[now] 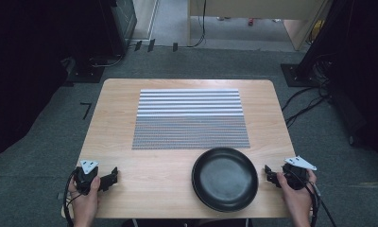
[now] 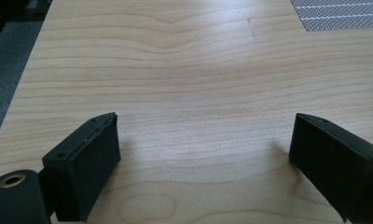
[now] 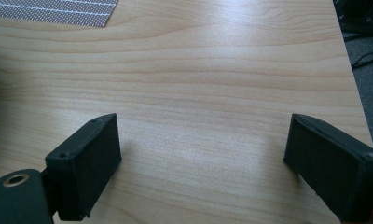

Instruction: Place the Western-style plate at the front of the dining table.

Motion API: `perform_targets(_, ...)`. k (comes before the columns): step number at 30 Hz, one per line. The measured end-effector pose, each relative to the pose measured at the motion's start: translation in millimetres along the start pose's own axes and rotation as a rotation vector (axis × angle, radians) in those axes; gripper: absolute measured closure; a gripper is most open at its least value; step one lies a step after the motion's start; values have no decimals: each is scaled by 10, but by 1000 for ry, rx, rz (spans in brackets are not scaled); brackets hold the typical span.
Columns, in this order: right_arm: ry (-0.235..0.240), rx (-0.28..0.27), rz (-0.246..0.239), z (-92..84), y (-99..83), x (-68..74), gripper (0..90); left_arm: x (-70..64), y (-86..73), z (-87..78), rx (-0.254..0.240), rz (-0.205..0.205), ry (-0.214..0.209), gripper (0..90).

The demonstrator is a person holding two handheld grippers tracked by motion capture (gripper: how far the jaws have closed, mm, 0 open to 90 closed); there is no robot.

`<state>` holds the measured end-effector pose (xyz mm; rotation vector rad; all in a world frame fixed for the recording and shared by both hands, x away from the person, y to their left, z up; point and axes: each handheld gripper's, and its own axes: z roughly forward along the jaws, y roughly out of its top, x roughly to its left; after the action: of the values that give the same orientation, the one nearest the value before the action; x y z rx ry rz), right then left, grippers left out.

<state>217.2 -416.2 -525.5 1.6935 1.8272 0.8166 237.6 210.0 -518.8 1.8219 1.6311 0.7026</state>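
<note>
Presently on the light wooden table (image 1: 130,189): no legible brand, label or writing on any item.

Left gripper (image 1: 112,177): held in the person's left hand (image 1: 85,201) at the near left corner of the table. Jaws stand wide apart in the left gripper view (image 2: 203,149), with bare wood between them; nothing held.

Right gripper (image 1: 268,174): held in the right hand (image 1: 296,196) at the near right edge. Jaws likewise wide apart in the right gripper view (image 3: 201,149), bare wood between; nothing held.

Black round pan (image 1: 225,178): shallow, empty, resting near the front edge, just left of the right gripper and apart from it.

Striped grey-and-white mat (image 1: 191,119): flat at the table's centre, its near edge close to the pan's far rim.

Surroundings: grey carpet floor (image 1: 45,142), black cables (image 1: 303,101) at right, dark equipment stands (image 1: 116,23) behind.
</note>
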Motion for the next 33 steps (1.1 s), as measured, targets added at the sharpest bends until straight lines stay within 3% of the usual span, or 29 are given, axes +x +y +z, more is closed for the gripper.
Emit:
perform_targets(7, -6, -9, 12, -8, -4, 3, 132, -6, 15, -13, 22, -14, 15, 79)
perform_targets(13, -10, -38, 44, -70, 3, -15, 134, -73, 47, -47, 17, -31, -5, 79)
perform_targets(23, 23, -80, 69, -233, 50, 8, 134, -410, 138, -161, -16, 15, -71, 79)
perform_targets(30, 25, -105, 75, -338, 82, 35, 134, -758, 214, -198, -23, 67, -148, 79)
perform_targets(33, 27, -116, 78, -380, 94, 47, 134, -837, 251, -215, -27, 66, -170, 79)
